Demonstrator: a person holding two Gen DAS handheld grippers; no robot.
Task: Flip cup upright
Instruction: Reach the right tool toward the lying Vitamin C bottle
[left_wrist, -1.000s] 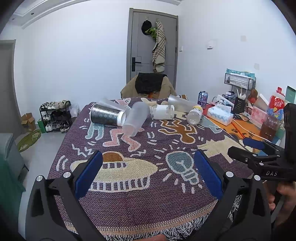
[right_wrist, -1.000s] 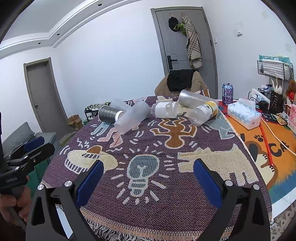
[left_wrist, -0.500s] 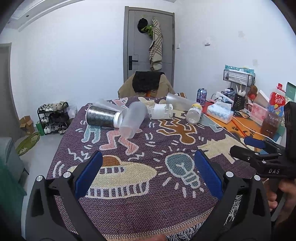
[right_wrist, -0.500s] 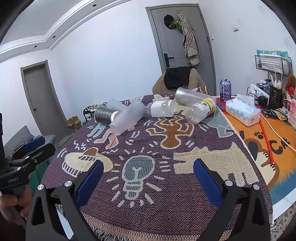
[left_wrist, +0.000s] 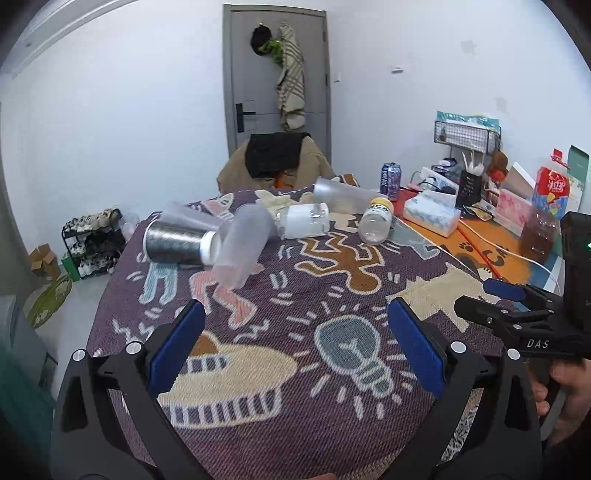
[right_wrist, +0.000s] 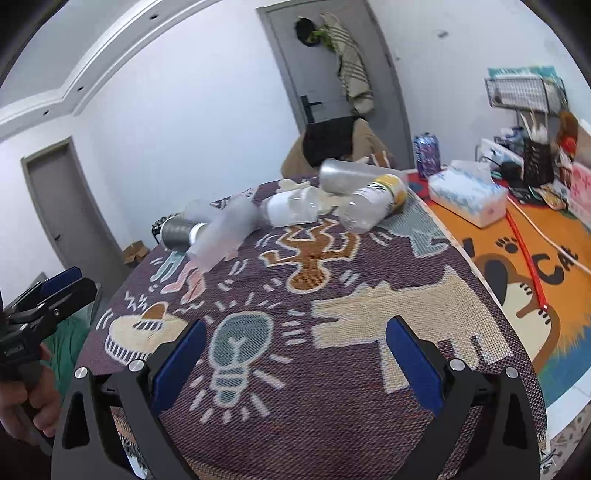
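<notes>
- Lying on its side at the far left of the tabletop (left_wrist: 295, 424), the frosted translucent cup (left_wrist: 243, 251) rests tilted, one end toward the cameras and the other against the neighbouring containers.
- Its plastic is cloudy and pale, tapering slightly, and the pink figure woven into the patterned cloth (right_wrist: 332, 387) shows faintly through its lower end.
- Just beside it on the left lies a dark metallic tumbler (left_wrist: 175, 243) with a white rim; the two appear to touch.
- Behind it lie a white-labelled clear jar (left_wrist: 304, 220), a yellow-capped bottle (left_wrist: 376, 221) and a larger clear cup (left_wrist: 340, 197), all on their sides.
- The left gripper (left_wrist: 295, 347) hangs over the near edge of the cloth, its blue-padded fingers spread wide with nothing between them.
- The right gripper (right_wrist: 293, 356) is likewise wide apart and empty, well short of the cup.
</notes>
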